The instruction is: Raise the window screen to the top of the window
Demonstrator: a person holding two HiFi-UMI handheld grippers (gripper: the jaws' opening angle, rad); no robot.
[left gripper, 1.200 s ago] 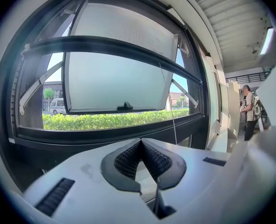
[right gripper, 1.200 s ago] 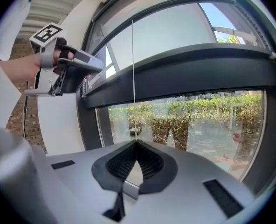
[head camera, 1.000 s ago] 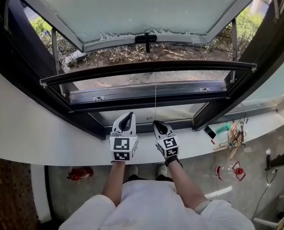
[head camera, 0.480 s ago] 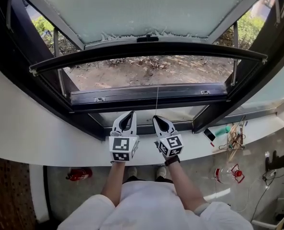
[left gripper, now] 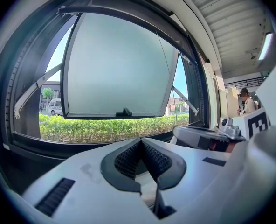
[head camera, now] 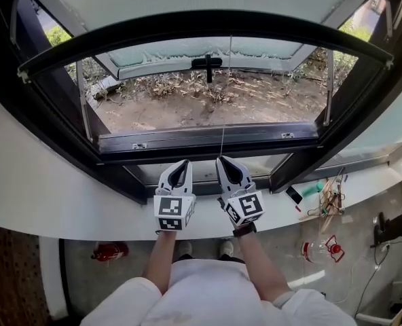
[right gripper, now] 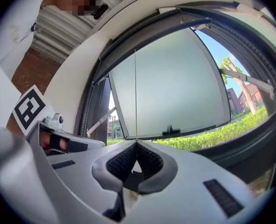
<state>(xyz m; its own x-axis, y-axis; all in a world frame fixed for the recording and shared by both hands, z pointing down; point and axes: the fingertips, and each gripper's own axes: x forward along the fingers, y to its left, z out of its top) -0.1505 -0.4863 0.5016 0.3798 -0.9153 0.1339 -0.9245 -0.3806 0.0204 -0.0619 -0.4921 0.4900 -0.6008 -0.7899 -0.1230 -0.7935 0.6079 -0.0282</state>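
1. Your right claw (head camera: pixel 221 159) pinches the cord (head camera: pixel 222 138); your left claw (head camera: pixel 185 162) is shut, empty.
2. The screen bar (head camera: pixel 208 22) is high in the head view, maybe nearly up.
3. Next, let the cord rise gently.

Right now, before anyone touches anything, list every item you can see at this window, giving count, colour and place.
window frame: one, black, around the opening
screen rail: one, black, arched across the top of the opening
pull cord: one, thin, colour unclear, from the rail down into the right gripper
outer sash: one, frosted pane, swung outward
ledge: one, white, under the window
small tools: several, mixed colours, on the ledge at right
canister: one, red, floor at left
bottle: one, clear with red, floor at right
hedge: green, outside
left gripper: white, shut, empty
right gripper: white, shut on the pull cord
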